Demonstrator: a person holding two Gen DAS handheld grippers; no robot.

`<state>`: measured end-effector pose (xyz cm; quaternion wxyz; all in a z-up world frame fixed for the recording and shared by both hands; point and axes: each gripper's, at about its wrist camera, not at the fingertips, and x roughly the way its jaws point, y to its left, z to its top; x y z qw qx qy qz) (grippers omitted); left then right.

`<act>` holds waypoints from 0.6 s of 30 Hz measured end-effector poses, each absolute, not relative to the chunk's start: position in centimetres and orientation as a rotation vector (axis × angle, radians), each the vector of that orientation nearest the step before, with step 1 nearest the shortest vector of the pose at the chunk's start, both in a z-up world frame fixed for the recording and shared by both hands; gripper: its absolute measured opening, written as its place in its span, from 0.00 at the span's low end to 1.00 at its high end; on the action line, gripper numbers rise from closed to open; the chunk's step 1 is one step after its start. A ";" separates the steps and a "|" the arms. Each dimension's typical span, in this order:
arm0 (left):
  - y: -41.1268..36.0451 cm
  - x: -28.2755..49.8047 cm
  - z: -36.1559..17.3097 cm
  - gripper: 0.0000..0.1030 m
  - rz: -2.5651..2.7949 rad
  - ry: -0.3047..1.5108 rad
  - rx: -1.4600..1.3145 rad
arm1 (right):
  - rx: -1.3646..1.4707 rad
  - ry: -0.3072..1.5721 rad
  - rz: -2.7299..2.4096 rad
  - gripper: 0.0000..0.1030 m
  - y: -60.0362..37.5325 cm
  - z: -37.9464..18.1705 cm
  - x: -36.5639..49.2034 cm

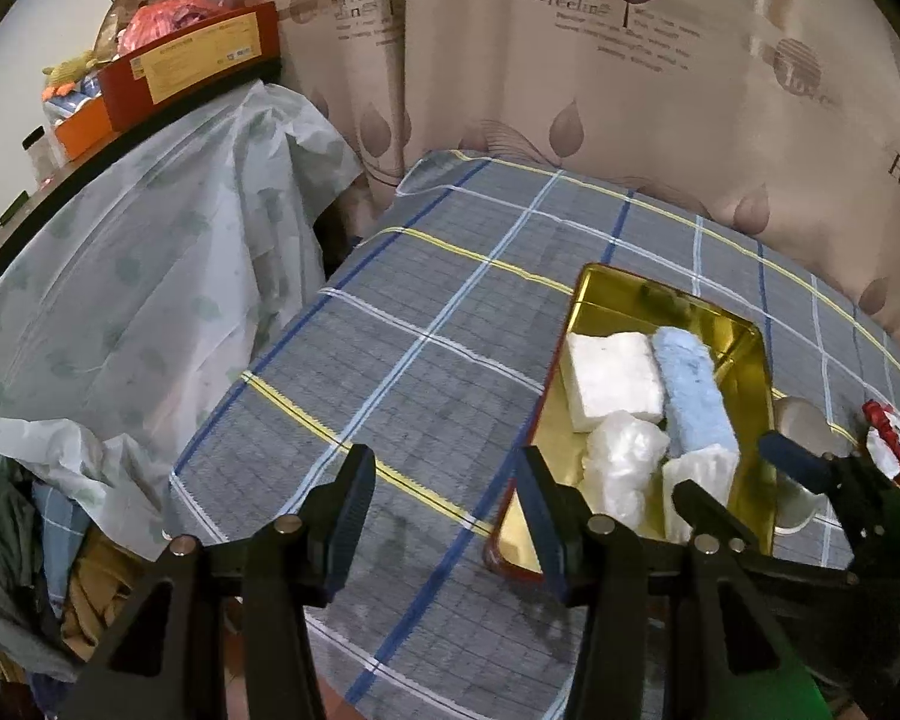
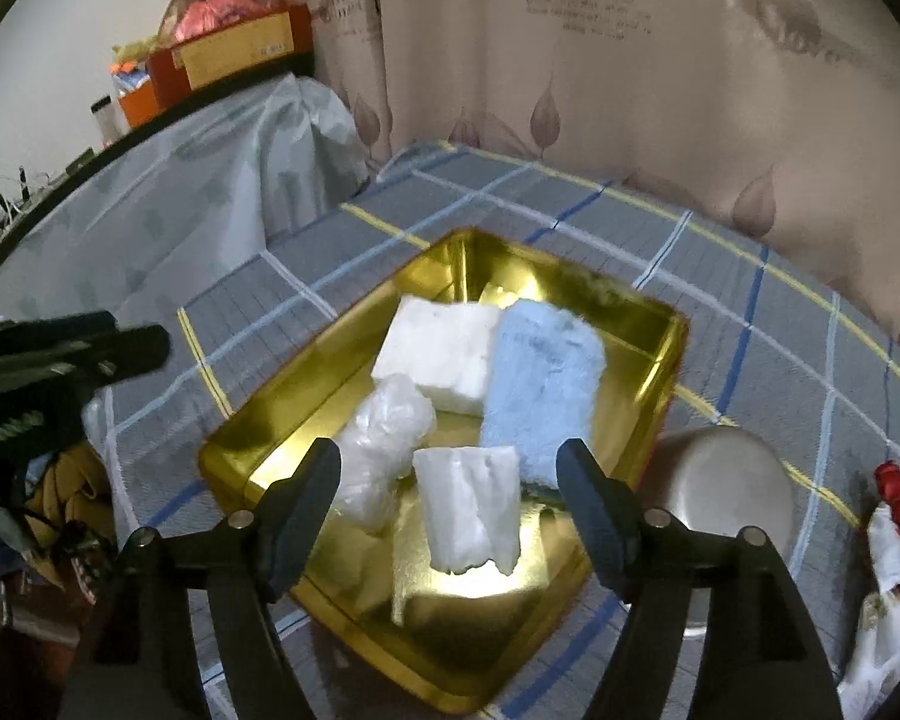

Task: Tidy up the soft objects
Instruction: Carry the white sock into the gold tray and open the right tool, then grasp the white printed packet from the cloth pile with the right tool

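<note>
Right wrist view: our right gripper [image 2: 447, 480] hovers over a gold tin tray [image 2: 660, 396], jaws spread wide, gripping nothing.
Small foam piece: a white foam block [image 2: 471, 507] sits between the open fingers, apparently free of both.
Tray contents: a larger white foam slab [image 2: 435, 354], a blue fluffy towel [image 2: 540, 384] and a crumpled clear plastic bag [image 2: 384, 444] lie close together inside.
Left gripper: our left gripper [image 1: 447, 516] is also wide open and empty, beside the tray over the plaid cloth [image 1: 390, 324].
Outside the tray: a grey rounded object [image 2: 720, 480] and a red-and-white item [image 2: 894, 516] rest on the cloth.
Doing it well: we judge a gentle, centred release and straight lift best, so neighbours stay put.
</note>
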<state>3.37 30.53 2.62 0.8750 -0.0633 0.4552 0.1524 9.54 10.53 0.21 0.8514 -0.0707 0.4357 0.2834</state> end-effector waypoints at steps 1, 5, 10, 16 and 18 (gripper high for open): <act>30.3 3.3 2.7 0.48 0.311 0.949 -0.131 | -0.136 0.902 0.594 0.75 10.0 0.8 9.2; 29.6 3.5 2.6 0.48 0.291 0.953 -0.125 | -0.092 0.872 0.583 0.80 8.1 2.3 8.2; 28.8 3.6 2.2 0.48 0.280 0.969 -0.118 | -0.062 0.853 0.530 0.81 3.8 3.5 6.6; 27.8 3.7 1.7 0.48 0.258 0.987 -0.105 | -0.049 0.894 0.357 0.81 -4.2 3.2 5.3; 27.4 3.7 1.5 0.48 0.247 0.992 -0.104 | -0.037 0.918 0.284 0.81 -7.0 2.6 5.0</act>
